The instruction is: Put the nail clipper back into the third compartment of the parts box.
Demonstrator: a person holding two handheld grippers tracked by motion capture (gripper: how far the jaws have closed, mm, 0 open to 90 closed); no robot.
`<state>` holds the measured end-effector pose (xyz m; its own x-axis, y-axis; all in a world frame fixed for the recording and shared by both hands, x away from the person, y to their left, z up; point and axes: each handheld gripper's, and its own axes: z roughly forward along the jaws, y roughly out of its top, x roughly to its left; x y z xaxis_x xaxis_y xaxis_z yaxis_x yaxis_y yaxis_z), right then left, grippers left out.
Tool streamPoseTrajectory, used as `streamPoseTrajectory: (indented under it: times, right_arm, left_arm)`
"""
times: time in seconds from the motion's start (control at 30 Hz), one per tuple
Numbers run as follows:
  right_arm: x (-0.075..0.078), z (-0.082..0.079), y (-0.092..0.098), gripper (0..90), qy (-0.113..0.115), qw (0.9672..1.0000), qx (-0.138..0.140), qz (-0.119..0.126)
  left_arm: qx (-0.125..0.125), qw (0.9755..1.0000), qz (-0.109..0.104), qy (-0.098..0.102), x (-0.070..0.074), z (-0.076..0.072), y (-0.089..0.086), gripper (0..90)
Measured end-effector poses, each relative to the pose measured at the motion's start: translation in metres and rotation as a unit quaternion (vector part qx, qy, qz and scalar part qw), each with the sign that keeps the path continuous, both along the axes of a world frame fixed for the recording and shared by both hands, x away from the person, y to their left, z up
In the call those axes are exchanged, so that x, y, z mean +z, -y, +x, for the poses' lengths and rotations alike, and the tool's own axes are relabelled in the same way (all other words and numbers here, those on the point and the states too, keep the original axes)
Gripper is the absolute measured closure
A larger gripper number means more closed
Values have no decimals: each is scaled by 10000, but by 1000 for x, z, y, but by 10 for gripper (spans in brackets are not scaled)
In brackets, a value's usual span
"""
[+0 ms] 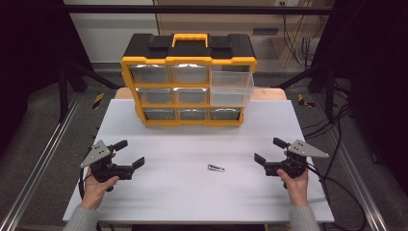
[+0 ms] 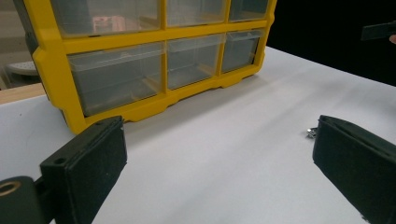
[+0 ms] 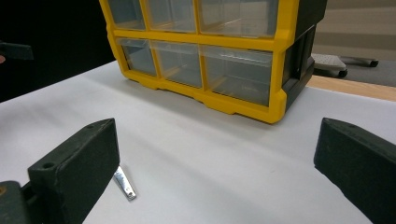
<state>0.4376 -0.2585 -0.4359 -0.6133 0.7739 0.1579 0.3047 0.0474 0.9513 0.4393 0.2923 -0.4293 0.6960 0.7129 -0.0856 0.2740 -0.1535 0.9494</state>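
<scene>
1. High view: a small flat metal bracket point(image 1: 216, 168) lay on the white table point(image 1: 183, 202) well in front of the yellow drawer cabinet point(image 1: 188, 86), whose top-right drawer point(image 1: 232, 82) stood pulled out. The left gripper point(image 1: 129, 155) and right gripper point(image 1: 270, 151) were both spread and empty.
2. Left gripper view: the bracket point(image 2: 311, 132) peeked out beside one jaw, in front of the cabinet point(image 2: 154, 56).
3. Right gripper view: the bracket point(image 3: 125, 183) looked thin, stiff, light and likely slippery; pinching its long edges seemed best.

Drawer cabinet point(image 1: 188, 82) sits at the table's point(image 1: 159, 202) far edge; small metal piece point(image 1: 216, 168) lies nearer, between left gripper point(image 1: 130, 153) and right gripper point(image 1: 270, 150).
</scene>
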Motion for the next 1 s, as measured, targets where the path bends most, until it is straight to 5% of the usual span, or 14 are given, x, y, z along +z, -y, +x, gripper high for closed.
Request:
streamPoseTrajectory:
  times: [1.0]
  right_arm:
    - [8,4,-26,6,-126,9985,319,-436]
  left_arm:
    - [42,9999,103,-117,-7,2,0,28]
